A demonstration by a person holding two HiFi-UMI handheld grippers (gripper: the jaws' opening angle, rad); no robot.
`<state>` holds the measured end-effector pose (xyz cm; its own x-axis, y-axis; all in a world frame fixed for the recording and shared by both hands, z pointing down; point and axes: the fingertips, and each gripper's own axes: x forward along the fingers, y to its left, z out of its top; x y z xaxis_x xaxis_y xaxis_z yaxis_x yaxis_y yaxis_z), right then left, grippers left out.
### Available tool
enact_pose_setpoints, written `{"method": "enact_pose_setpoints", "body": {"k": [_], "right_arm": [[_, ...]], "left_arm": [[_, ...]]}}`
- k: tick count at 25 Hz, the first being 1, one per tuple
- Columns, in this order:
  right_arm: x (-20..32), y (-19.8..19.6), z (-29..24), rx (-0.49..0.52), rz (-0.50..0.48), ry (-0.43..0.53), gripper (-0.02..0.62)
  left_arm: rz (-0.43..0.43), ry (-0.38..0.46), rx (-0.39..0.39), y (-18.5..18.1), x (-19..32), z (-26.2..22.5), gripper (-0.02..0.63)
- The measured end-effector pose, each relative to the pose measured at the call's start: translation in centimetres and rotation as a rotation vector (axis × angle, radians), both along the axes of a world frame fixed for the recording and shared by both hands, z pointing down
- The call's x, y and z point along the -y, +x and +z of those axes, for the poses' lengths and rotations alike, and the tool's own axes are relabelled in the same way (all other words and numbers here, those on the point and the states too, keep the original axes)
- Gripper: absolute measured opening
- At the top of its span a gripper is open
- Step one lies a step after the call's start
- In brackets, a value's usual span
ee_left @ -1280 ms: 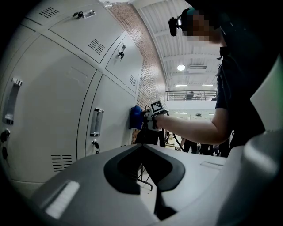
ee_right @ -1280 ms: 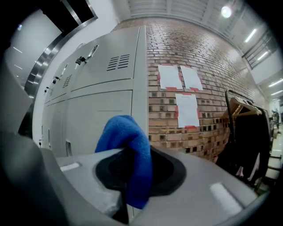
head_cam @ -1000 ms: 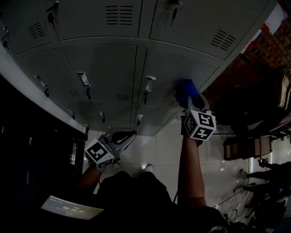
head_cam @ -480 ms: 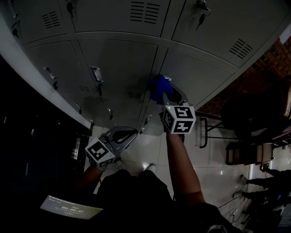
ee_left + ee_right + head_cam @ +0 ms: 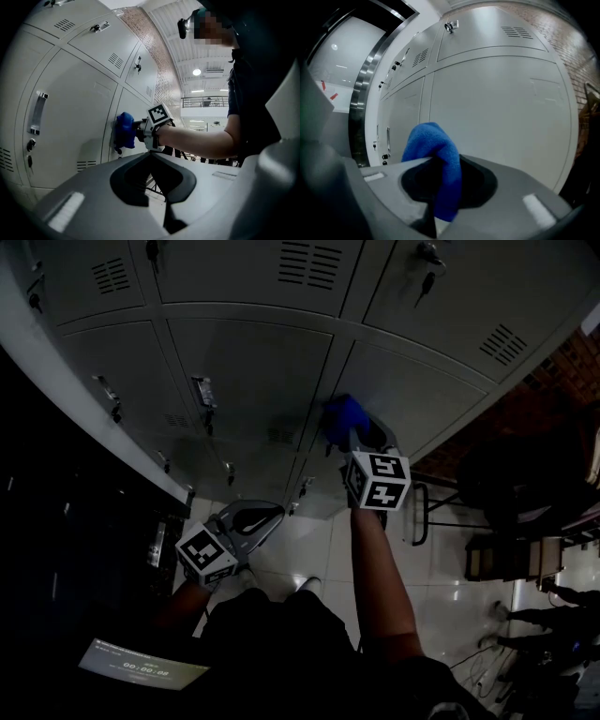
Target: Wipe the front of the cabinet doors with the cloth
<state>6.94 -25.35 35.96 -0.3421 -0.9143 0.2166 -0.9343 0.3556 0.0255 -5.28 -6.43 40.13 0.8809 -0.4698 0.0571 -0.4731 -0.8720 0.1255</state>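
The right arm (image 5: 380,568) is stretched straight out toward the cabinet (image 5: 253,362), forearm bare, with the marker cube uppermost. The right gripper (image 5: 354,434) at its end points at a door in the cabinet's second visible row. Its claw is clamped tight on the cloth (image 5: 342,416), which fills the gap between the jaws in the right gripper view, where the right gripper (image 5: 440,190) shows a fold of cloth (image 5: 433,145) rising up and over its tips.

The left arm is bent and held low, close to the body and well back from the cabinet. The left gripper (image 5: 262,517) aims at the cabinet's lowest doors above the pale floor (image 5: 314,540). In its own view the left gripper (image 5: 165,213) has its claw drawn together, with nothing between the jaws.

The cloth is bright blue and fleecy, bunched into a rounded wad rather than spread flat. From the left gripper view the cloth (image 5: 124,130) presses against the cabinet (image 5: 75,108) right at the vertical seam between two doors, with a small latch just below it. The doors are plain grey metal with louvred vents and a handle (image 5: 200,390) on each; the cabinet (image 5: 497,103) face ahead of the cloth is smooth and evenly lit.
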Motion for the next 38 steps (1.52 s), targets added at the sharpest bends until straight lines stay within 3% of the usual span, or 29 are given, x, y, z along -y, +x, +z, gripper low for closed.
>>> {"method": "enact_pose_setpoints", "body": {"k": [7,17,26,32,38], "right_arm": [[-0.3,5.0,0.2,0.019,0.044,-0.014,0.072],[-1.3,15.9,1.3,0.007,0.209,-0.028,0.072],[-2.1,22.4,2.5,0.026,0.322,-0.041,0.072],[-3.3,22.2,2.9,0.028,0.328,-0.031,0.072],[-5.1,15.3,4.2,0.024,0.198,-0.015,0.072]], "left_arm": [[0.039,0.001,-0.004,2.4,0.0,-0.1,0.003],[0.078,-0.006,0.003,5.6,-0.5,0.1,0.003],[0.095,-0.004,0.007,7.3,-0.9,0.3,0.003],[0.094,-0.006,0.006,7.4,-1.1,0.4,0.003],[0.076,0.004,-0.001,6.4,-0.8,0.3,0.003]]}}
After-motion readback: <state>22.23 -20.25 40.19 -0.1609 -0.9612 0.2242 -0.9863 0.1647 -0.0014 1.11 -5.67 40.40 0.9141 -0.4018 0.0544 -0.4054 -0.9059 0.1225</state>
